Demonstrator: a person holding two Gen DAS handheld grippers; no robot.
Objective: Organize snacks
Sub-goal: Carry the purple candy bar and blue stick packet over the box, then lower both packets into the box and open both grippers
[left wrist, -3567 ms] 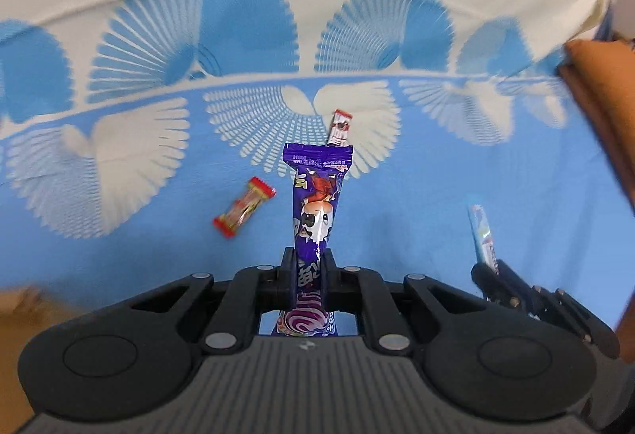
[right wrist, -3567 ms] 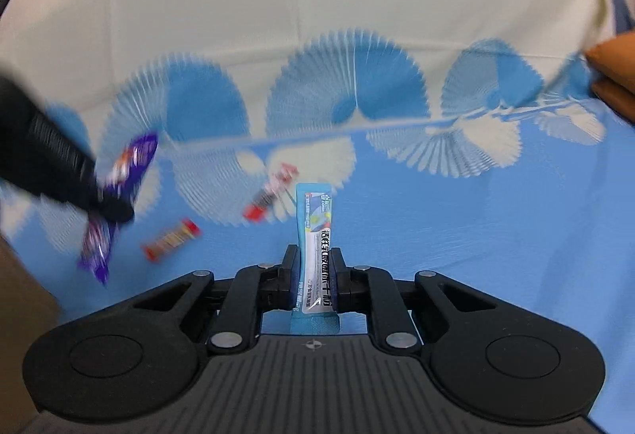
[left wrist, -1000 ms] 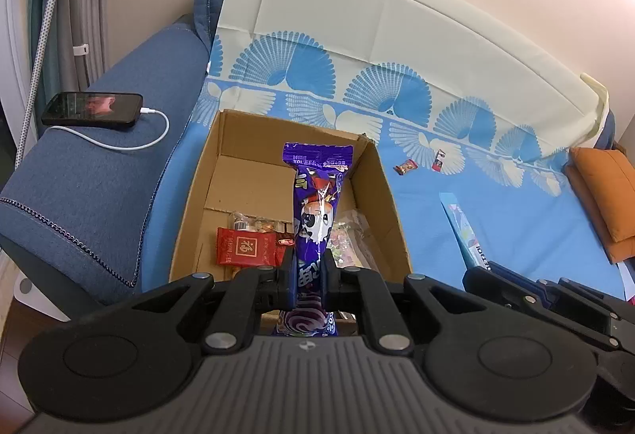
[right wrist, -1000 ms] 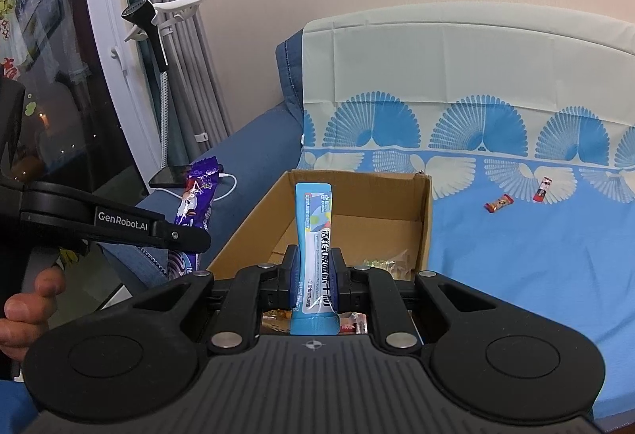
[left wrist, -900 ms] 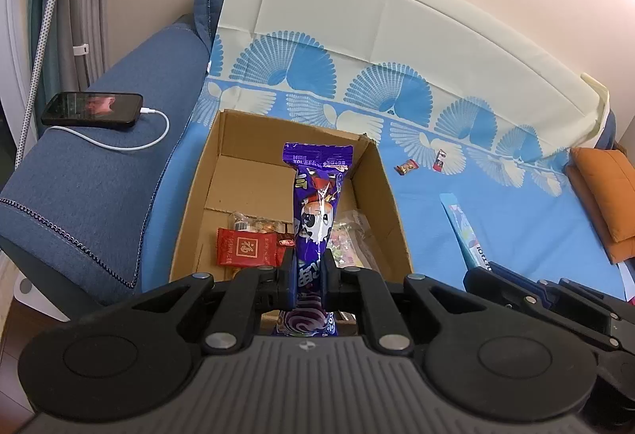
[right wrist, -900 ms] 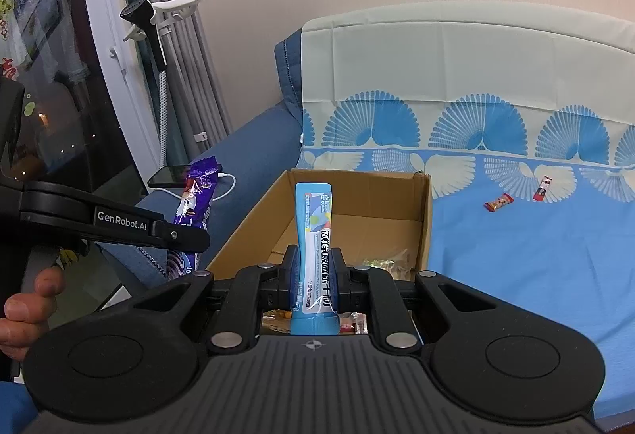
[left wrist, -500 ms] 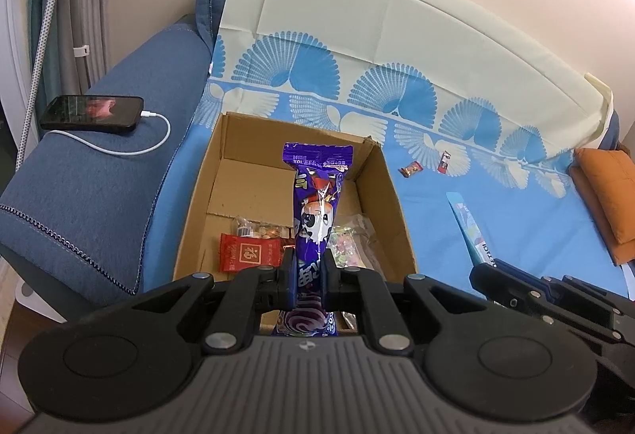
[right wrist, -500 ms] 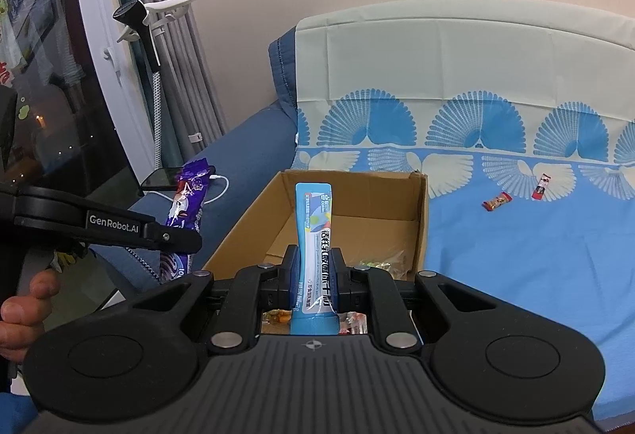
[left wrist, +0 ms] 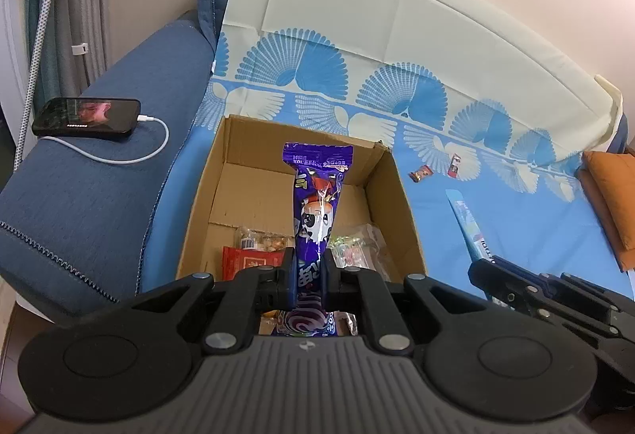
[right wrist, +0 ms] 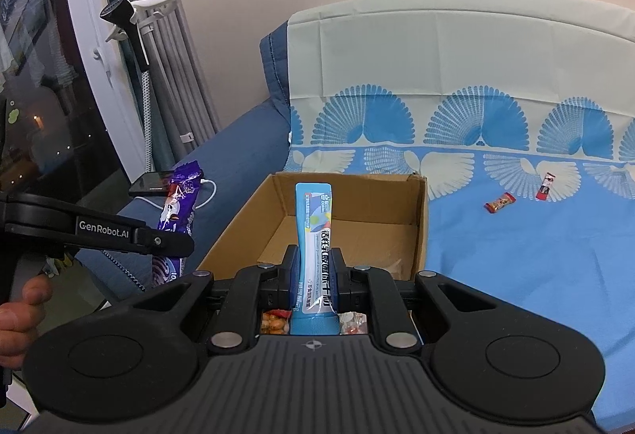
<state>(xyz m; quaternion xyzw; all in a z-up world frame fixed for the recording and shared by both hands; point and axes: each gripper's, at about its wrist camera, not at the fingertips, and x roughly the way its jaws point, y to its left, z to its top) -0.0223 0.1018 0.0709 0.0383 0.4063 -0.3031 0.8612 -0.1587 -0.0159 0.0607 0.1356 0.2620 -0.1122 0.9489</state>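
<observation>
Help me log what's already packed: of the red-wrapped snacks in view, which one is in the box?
The flat red packet, at the near end of the cardboard box. The other two, small candies, lie outside on the blue cloth.

I see a black phone point(left wrist: 86, 117) on the sofa's blue armrest point(left wrist: 79, 172), white cable point(left wrist: 119, 156) plugged in; an orange cushion point(left wrist: 611, 195) lies far right.

"genrobot.ai" stands in white on the left gripper point(right wrist: 174, 243); the snack packets' print is too small to read.
</observation>
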